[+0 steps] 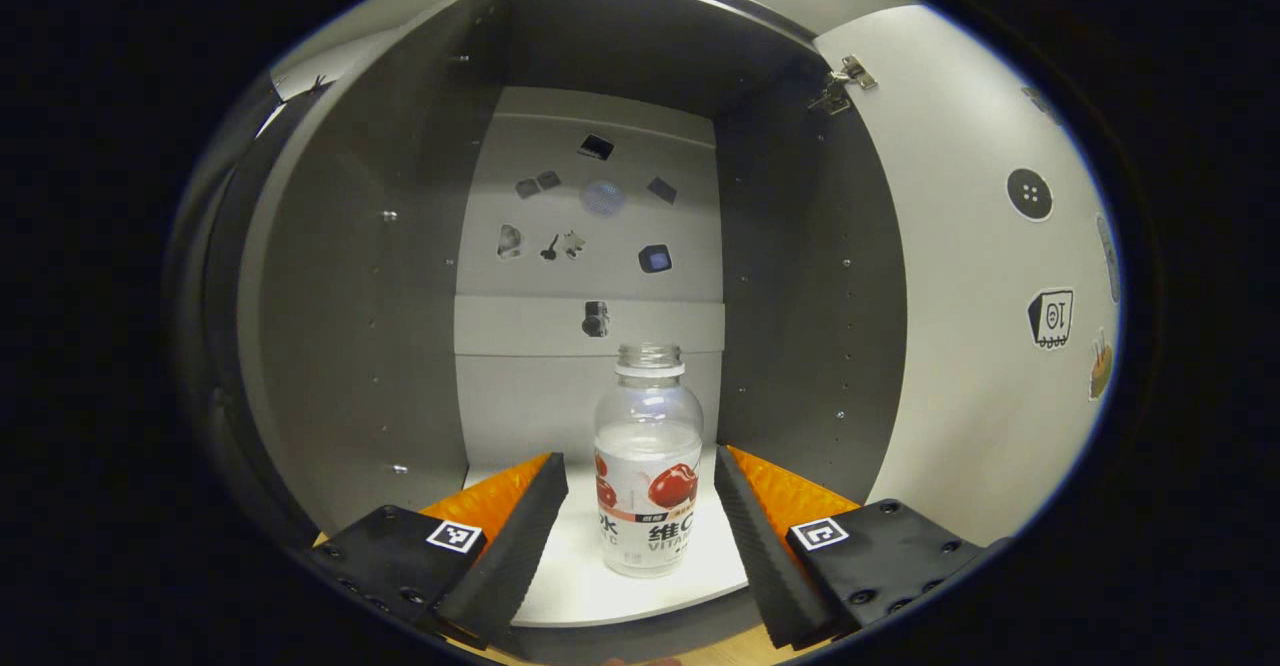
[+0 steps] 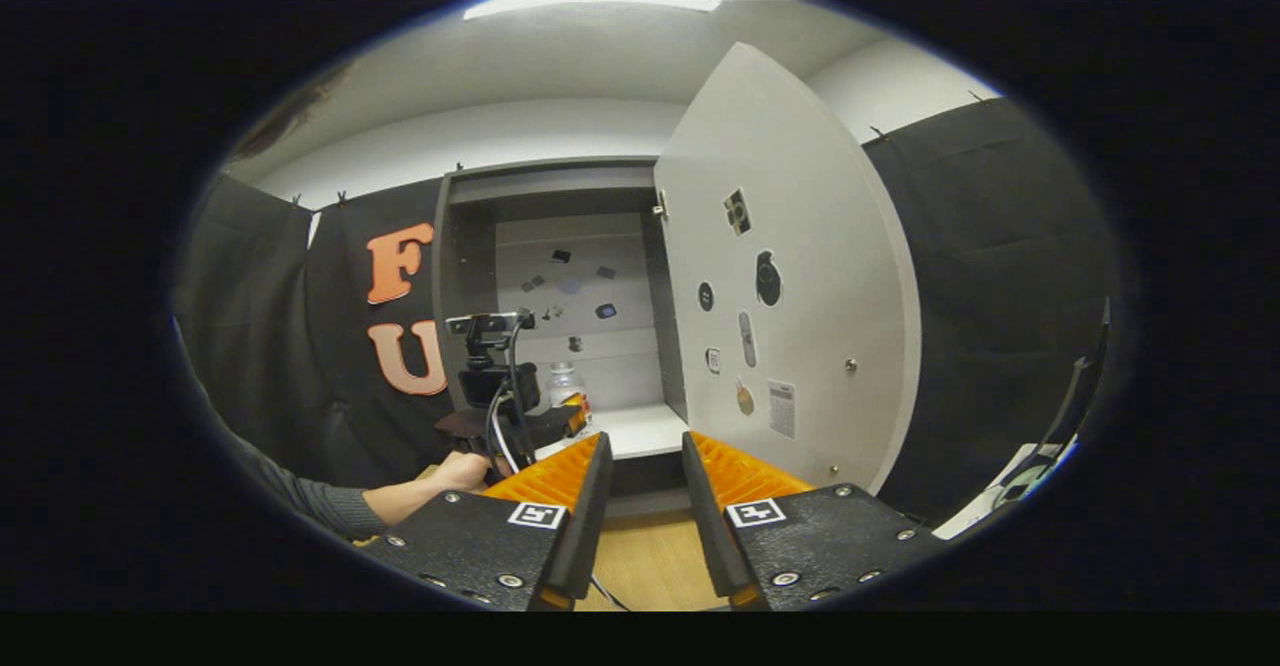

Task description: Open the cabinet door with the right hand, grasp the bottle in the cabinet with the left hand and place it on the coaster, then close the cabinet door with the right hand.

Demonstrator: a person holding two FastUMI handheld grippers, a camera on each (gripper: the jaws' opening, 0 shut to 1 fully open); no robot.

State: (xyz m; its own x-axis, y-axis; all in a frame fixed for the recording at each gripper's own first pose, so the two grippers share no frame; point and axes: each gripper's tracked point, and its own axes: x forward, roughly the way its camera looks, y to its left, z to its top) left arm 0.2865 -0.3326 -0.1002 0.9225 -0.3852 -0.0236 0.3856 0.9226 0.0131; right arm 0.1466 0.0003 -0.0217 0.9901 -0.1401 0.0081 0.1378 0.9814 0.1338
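Observation:
A clear bottle (image 1: 648,461) with a white label showing red fruit stands upright on the white cabinet shelf (image 1: 590,586). My left gripper (image 1: 640,464) is open, with a finger on each side of the bottle's lower half and small gaps between them and it. In the right gripper view the same bottle (image 2: 565,383) shows small inside the cabinet, with the left gripper (image 2: 570,414) and a hand (image 2: 460,468) reaching in. The cabinet door (image 2: 790,296) is swung wide open to the right. My right gripper (image 2: 645,443) hangs open over the table, holding nothing.
Dark grey cabinet side walls (image 1: 340,326) close in on both sides of the bottle, and the open door (image 1: 980,296) with stickers stands at the right. A wooden table (image 2: 650,556) lies below the cabinet. Black cloth (image 2: 1000,296) hangs around.

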